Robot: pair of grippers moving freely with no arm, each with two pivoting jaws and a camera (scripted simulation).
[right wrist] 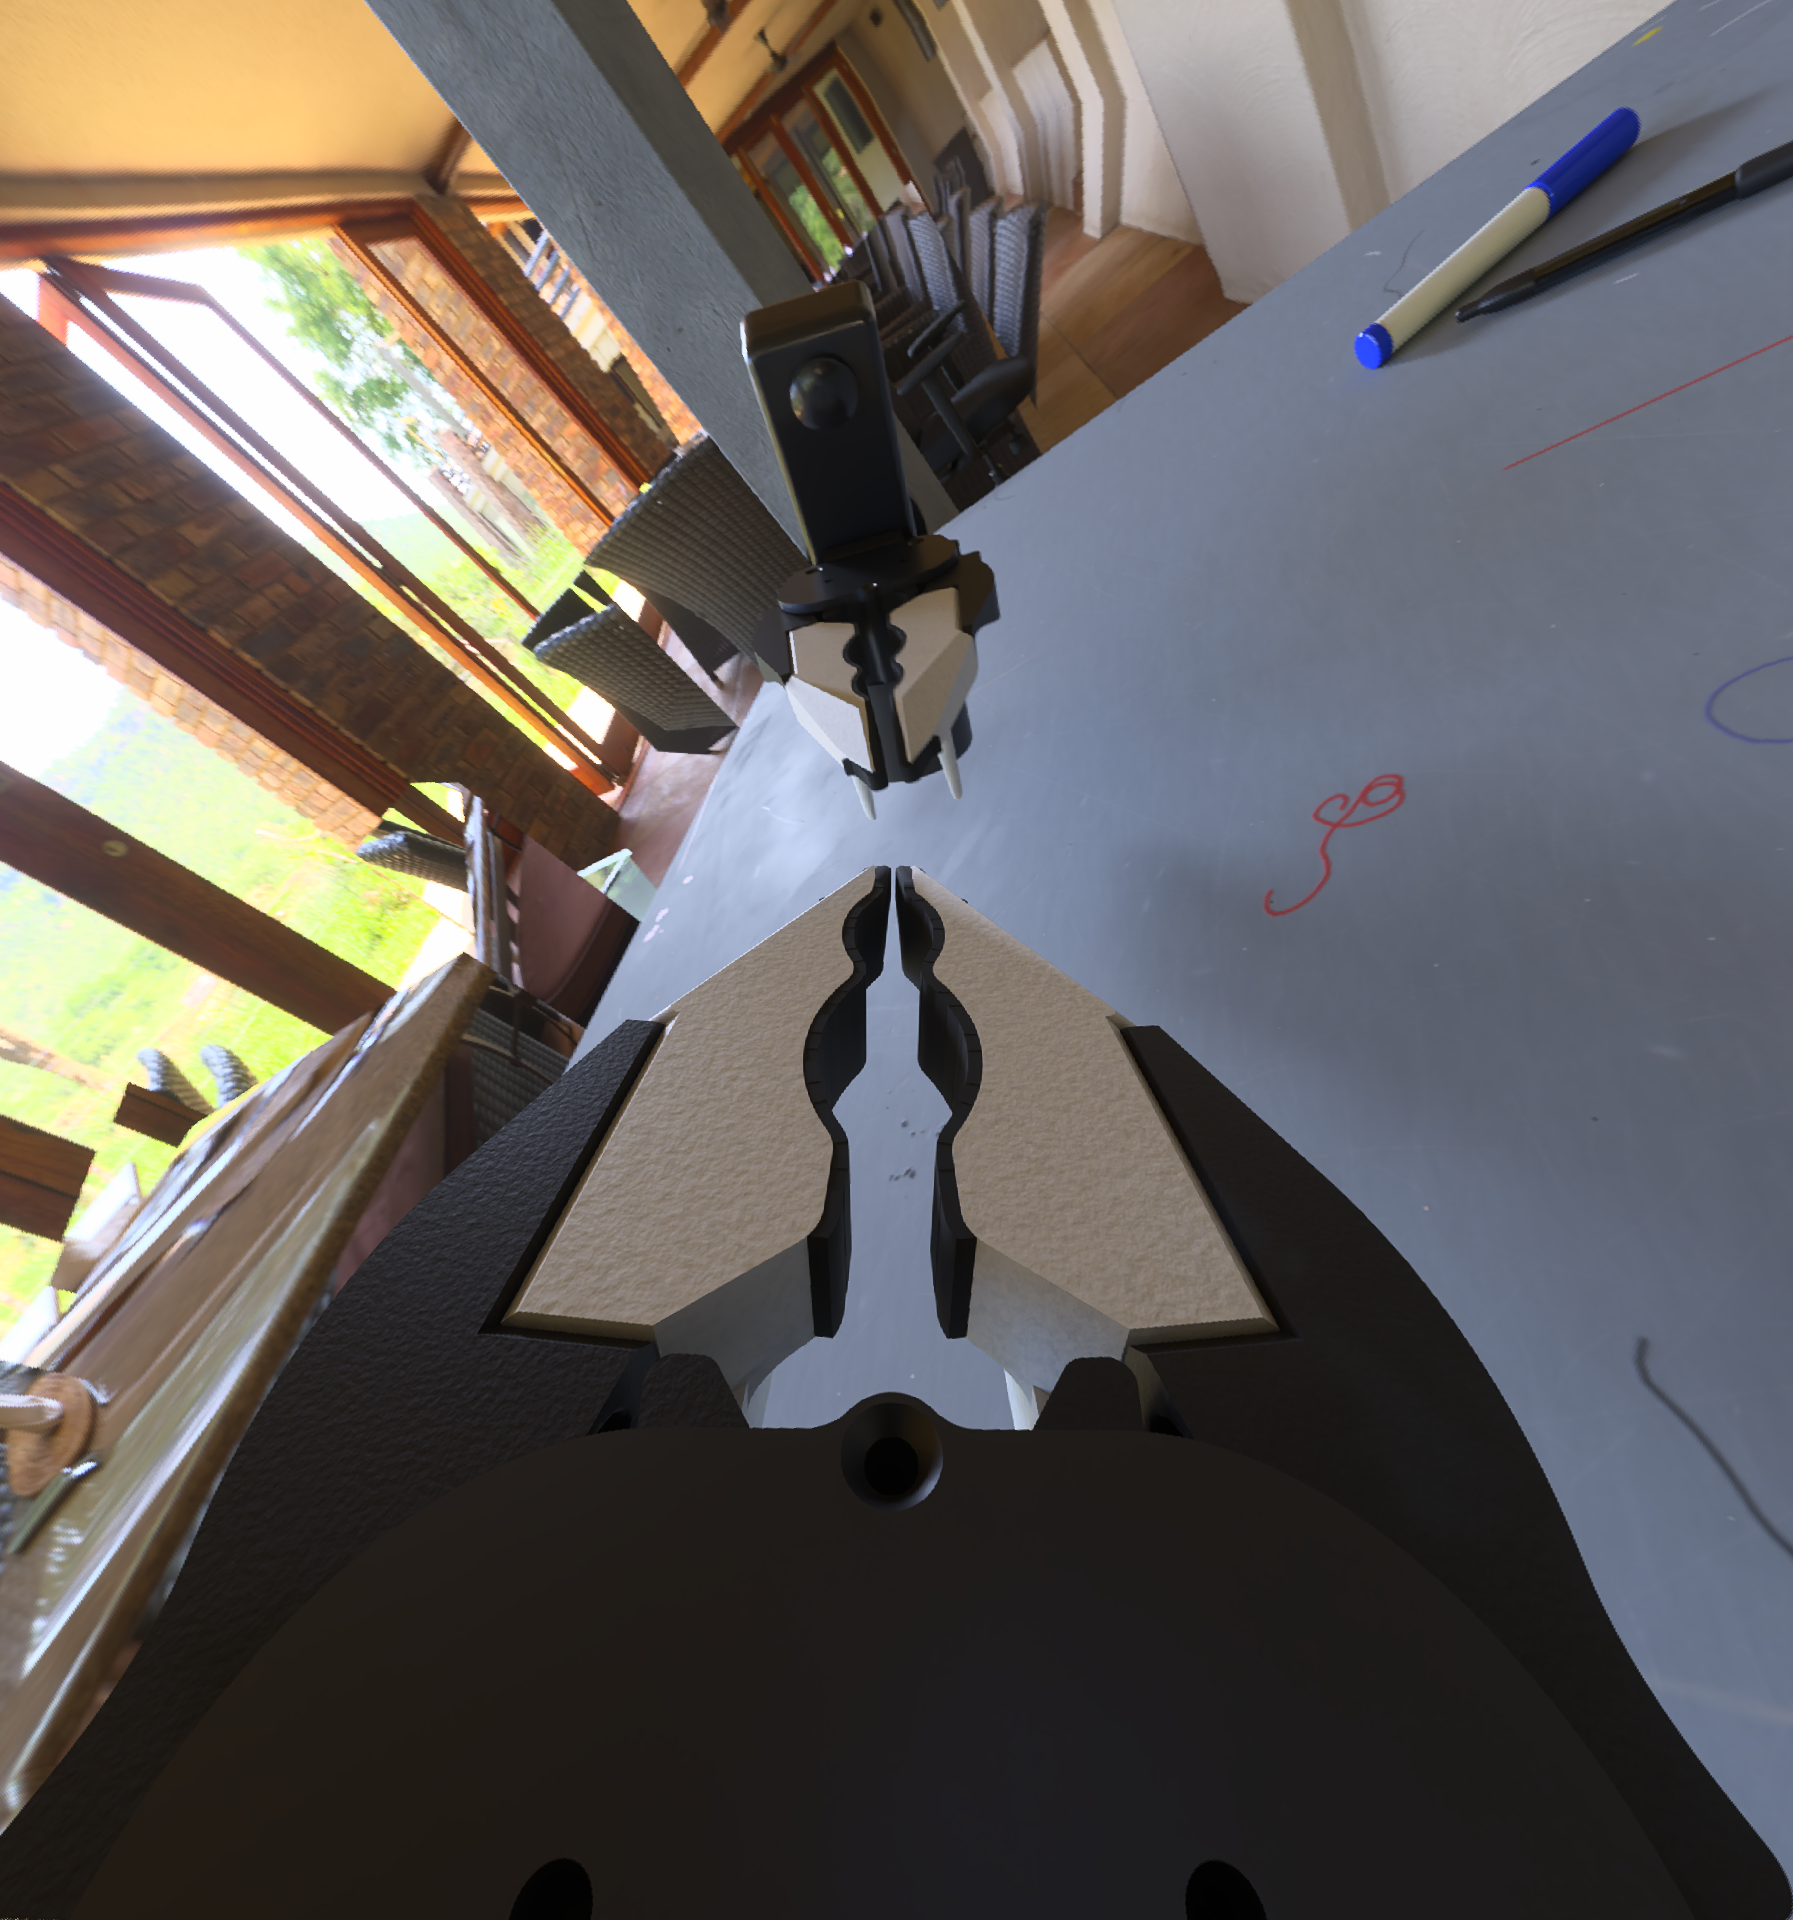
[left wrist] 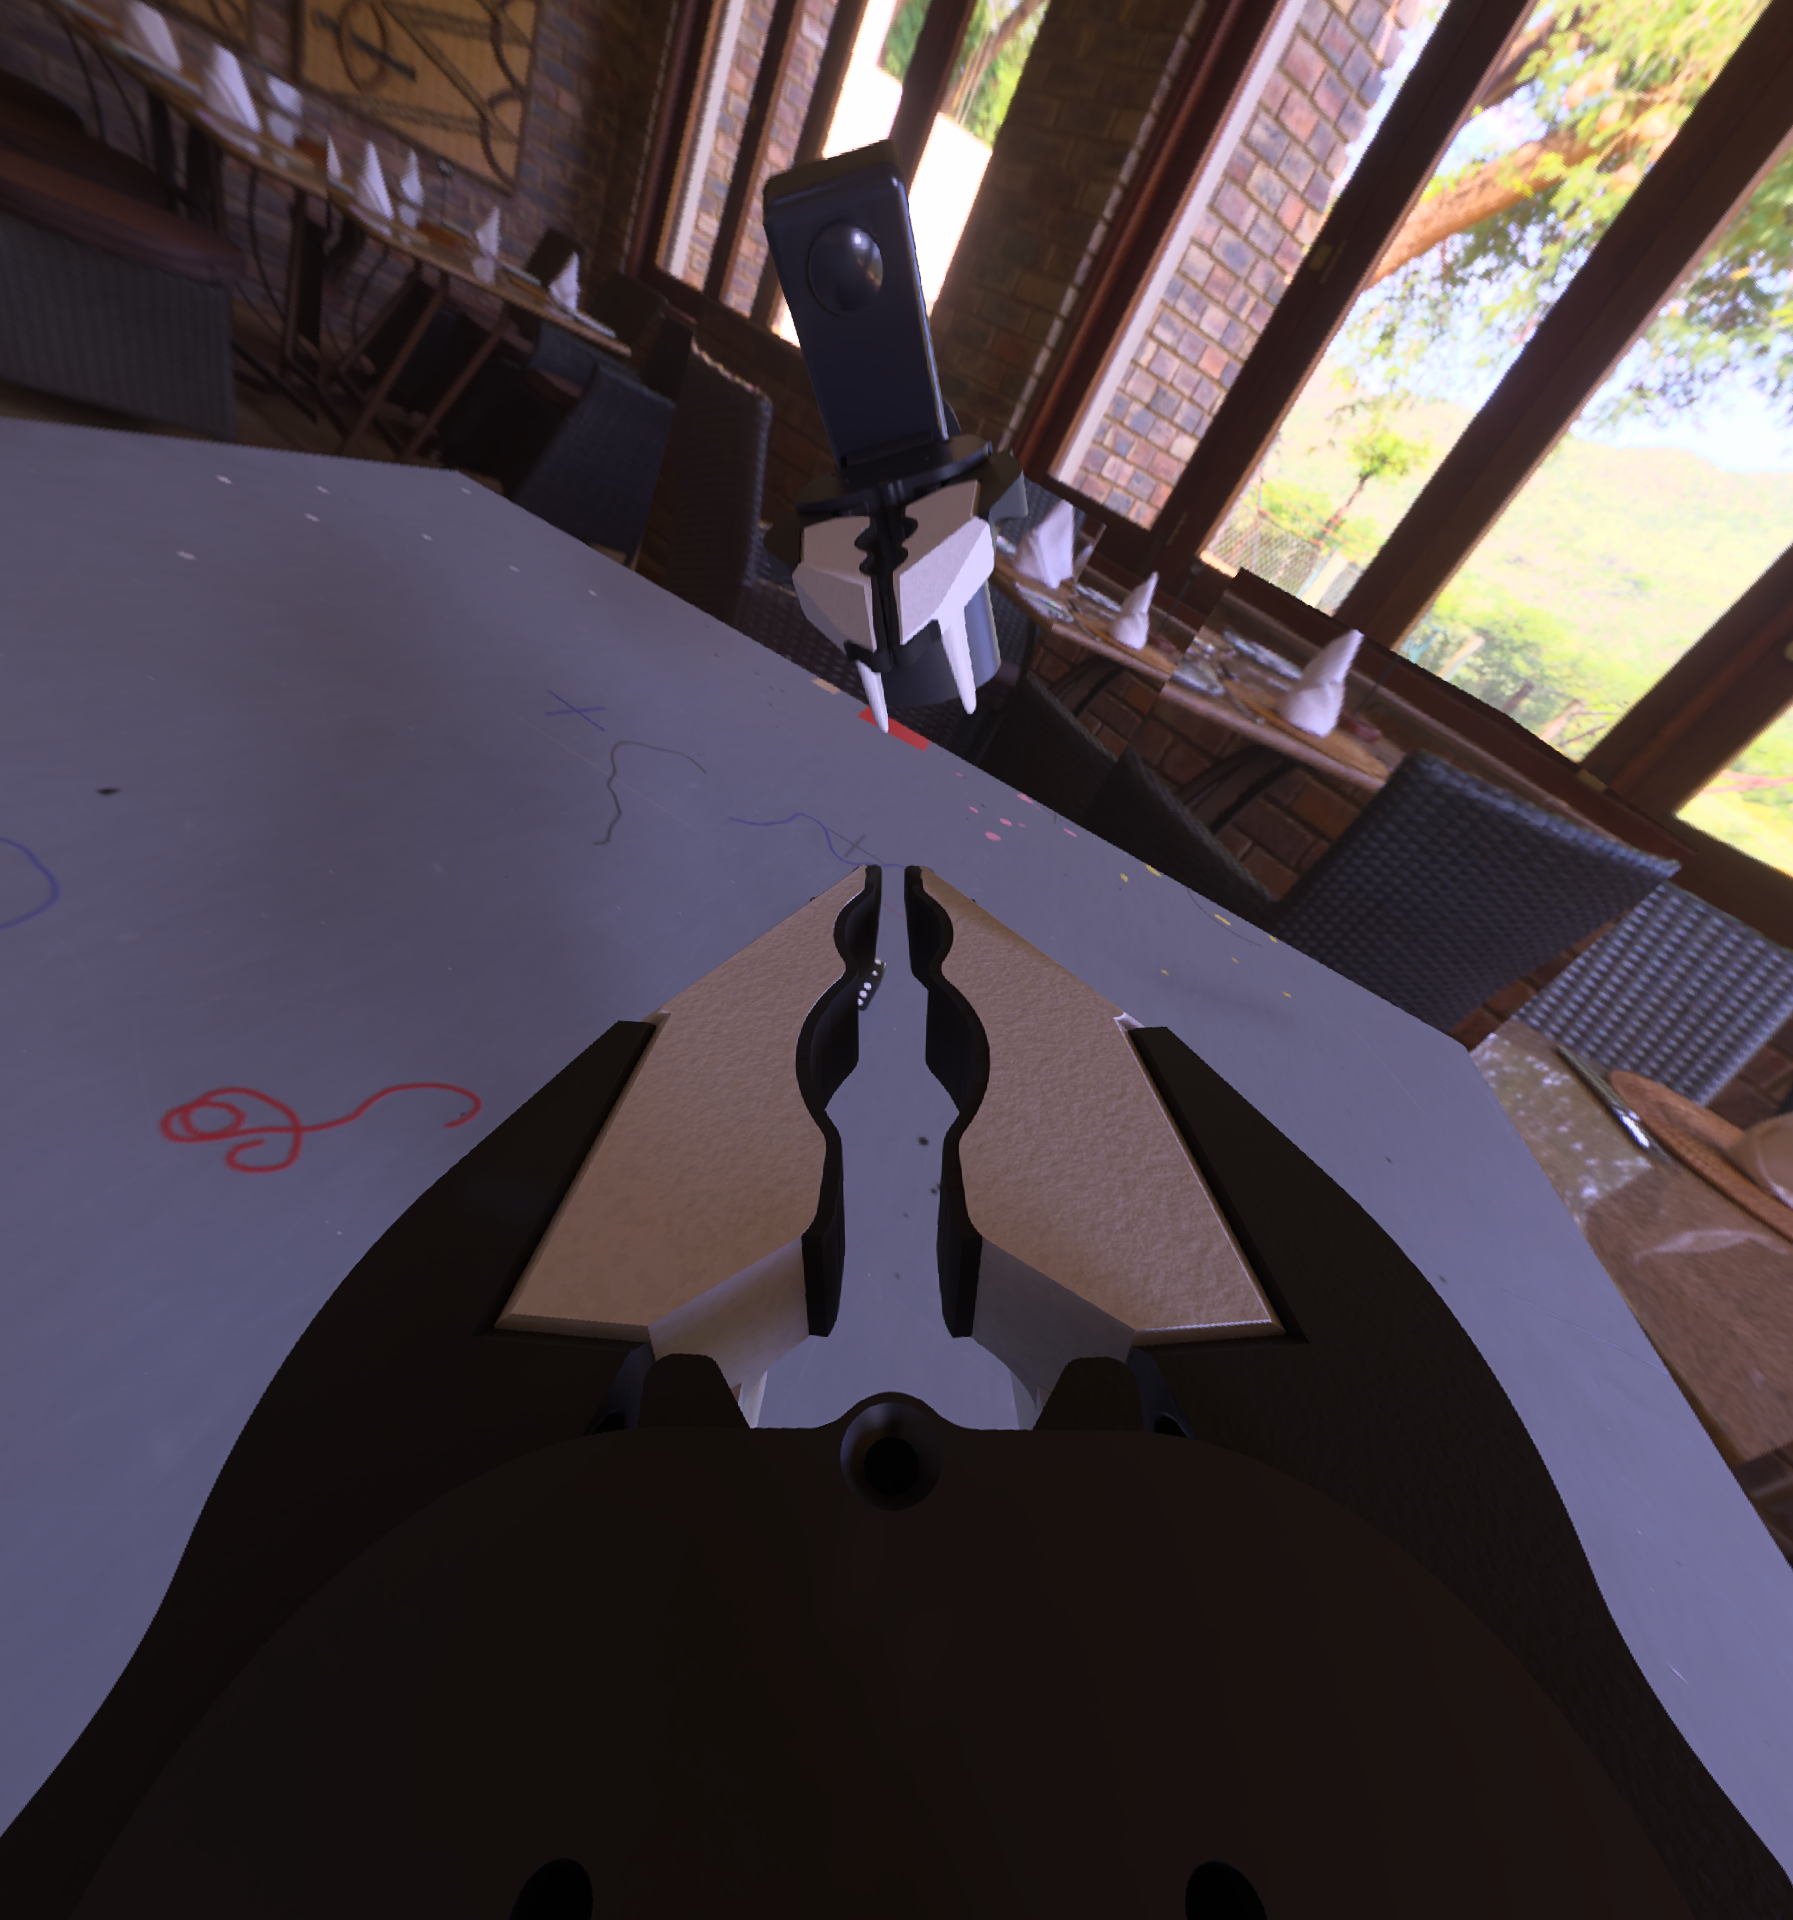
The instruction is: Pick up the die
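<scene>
A blue-capped cream marker (right wrist: 1494, 241) lies on the grey table (right wrist: 1494, 1039) scribbled with red, blue and black lines

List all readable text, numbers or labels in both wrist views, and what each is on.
None readable.
Table: pen scribbles only, in red, blue and black; no letters.
Blue marker: no print legible on its barrel.
Die: white pips only, too small to count.
</scene>
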